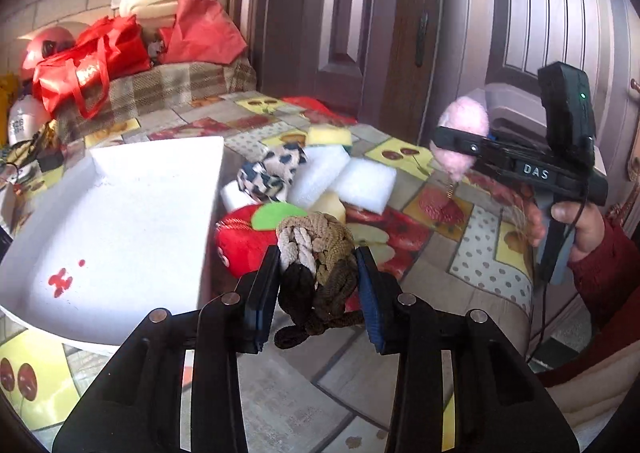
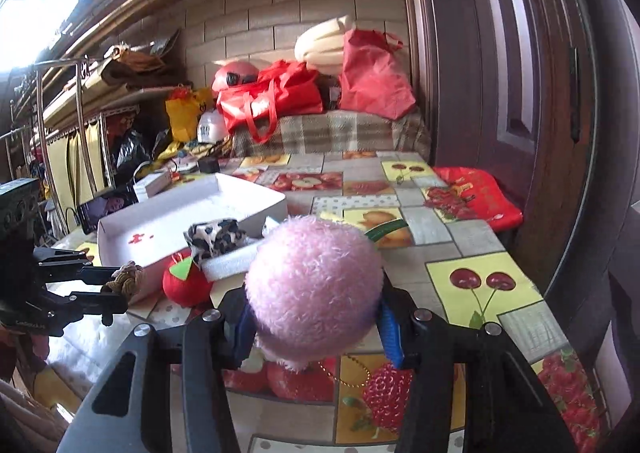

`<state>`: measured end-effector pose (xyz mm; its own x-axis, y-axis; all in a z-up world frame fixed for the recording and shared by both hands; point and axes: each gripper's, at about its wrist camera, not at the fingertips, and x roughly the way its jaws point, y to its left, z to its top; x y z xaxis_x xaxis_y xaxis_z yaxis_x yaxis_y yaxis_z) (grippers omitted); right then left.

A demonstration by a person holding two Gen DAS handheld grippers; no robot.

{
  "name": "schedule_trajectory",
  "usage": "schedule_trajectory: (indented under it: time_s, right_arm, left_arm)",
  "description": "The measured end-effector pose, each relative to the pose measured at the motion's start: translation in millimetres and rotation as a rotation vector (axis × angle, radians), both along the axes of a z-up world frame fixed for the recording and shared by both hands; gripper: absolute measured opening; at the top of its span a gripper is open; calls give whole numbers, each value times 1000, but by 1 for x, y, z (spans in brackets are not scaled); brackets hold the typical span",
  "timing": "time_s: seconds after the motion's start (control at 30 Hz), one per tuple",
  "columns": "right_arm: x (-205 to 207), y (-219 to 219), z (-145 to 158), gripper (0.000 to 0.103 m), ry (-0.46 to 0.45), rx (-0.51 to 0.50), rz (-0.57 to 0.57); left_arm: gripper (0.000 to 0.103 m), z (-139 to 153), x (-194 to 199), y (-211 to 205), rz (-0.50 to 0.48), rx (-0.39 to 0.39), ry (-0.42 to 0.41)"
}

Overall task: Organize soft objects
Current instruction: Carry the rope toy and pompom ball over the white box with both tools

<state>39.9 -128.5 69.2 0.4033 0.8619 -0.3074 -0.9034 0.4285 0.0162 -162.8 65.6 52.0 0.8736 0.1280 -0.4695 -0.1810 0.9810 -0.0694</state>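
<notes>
I see a table under a fruit-print cloth (image 1: 420, 249). On it sit a white tray (image 1: 120, 221) at left, and just right of it a red plush apple (image 1: 240, 237), foam blocks (image 1: 344, 181), a yellow sponge (image 1: 329, 135) and a patterned cloth ball (image 1: 266, 173).

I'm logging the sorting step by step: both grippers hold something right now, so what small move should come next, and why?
Probably swing the left gripper leftward over the white tray and release. Its fingers already clamp the knotted rope ball right beside the tray's wall, nearer than the right gripper with its pink fluffy ball.
</notes>
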Motion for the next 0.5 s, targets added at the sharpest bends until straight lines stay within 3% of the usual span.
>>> schedule_trajectory:
  time_s: [0.07,0.13,0.27,0.5]
  right_arm:
    - [-8,-3,5,51,-26,102,-14]
    - [-12,2,5,51,-17,153,-15]
    - [-18,26,-4,51,-17,153,-3]
    - [-30,45,-3,51,-38,163,20]
  left_arm:
    - [36,6,-10,7,79,49,-79]
    - [37,9,-17,19,155,47,-121]
    - [37,10,-32,44,292,71,-150]
    - [37,4,-36,71,399,126,-153]
